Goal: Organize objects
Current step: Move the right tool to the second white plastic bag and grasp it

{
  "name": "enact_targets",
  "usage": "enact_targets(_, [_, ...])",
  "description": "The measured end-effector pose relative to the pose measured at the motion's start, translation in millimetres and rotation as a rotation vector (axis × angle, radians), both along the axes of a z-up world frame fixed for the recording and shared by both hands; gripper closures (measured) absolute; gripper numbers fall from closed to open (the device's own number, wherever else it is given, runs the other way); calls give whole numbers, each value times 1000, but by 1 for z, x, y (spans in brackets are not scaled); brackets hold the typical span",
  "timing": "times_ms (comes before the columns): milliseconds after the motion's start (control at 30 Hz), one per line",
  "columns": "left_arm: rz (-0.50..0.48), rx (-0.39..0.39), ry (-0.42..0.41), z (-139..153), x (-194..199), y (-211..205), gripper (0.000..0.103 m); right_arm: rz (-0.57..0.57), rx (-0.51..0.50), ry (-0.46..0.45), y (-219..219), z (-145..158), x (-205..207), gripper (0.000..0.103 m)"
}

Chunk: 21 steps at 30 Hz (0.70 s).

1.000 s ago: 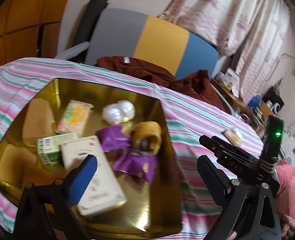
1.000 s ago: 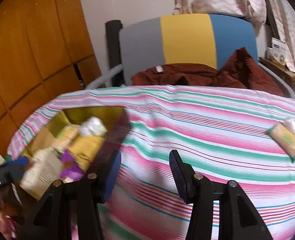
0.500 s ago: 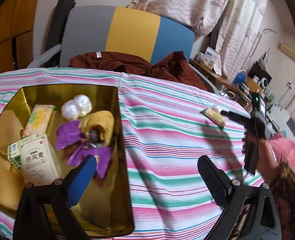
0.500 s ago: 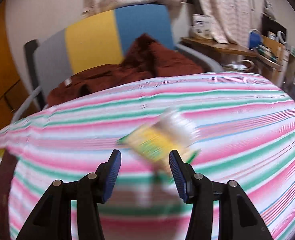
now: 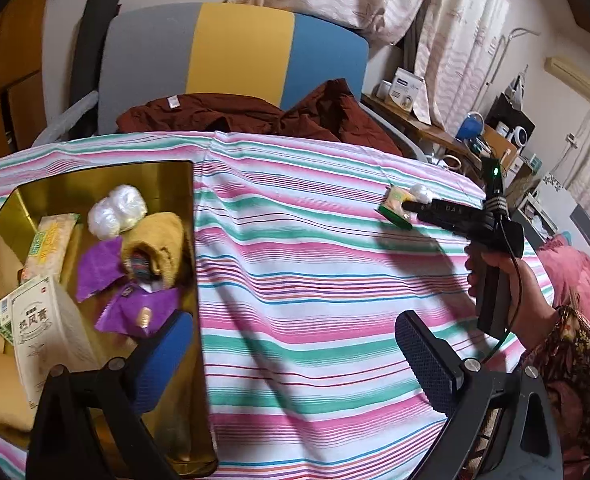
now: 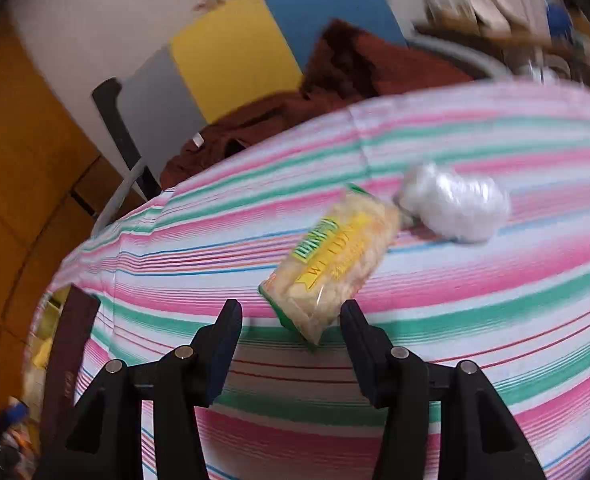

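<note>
White wad touches snack packet before spread right gripper

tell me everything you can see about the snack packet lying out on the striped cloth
The snack packet is a clear, crinkly plastic wrapper with green edges and a yellow and green label, showing pale yellow pieces inside. It lies flat on the striped cloth, angled, apart from the gold tray. A white plastic-wrapped ball sits right at its far end. The open right gripper has a finger on either side of its near end, not yet closed on it.
</note>
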<state>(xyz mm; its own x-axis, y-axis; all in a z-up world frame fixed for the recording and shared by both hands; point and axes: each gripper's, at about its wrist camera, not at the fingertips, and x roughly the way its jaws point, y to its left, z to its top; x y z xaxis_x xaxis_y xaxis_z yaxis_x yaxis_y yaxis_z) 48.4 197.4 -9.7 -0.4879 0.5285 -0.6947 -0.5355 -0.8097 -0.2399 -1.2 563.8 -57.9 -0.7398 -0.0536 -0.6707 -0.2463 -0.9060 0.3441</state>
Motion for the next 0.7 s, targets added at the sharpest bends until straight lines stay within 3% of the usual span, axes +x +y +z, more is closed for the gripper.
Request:
enact_targets(100, [-14,-13,11,-1,4,5,1,-137,169,55,17,20,4,50])
enact_targets(167, [-18,-13,5,-2,4,6,1,-181,212,20,35,21,-5,50])
enact_targets(400, [-37,-21,-19,-6,6,16,1,-166,215,-118,70,-1,-38,50])
enact_targets(600, [-65,-41,-26,-8,5,32,1,-141,295,-137,63,-10,-35,47])
enact_targets(667, [-82,-47,-25,-8,4,41,1,-155,293,-125,65,-11,-33,51])
enact_targets(700, [-90,-48,-23,-8,4,46,1,-156,281,-110,66,-10,-31,60])
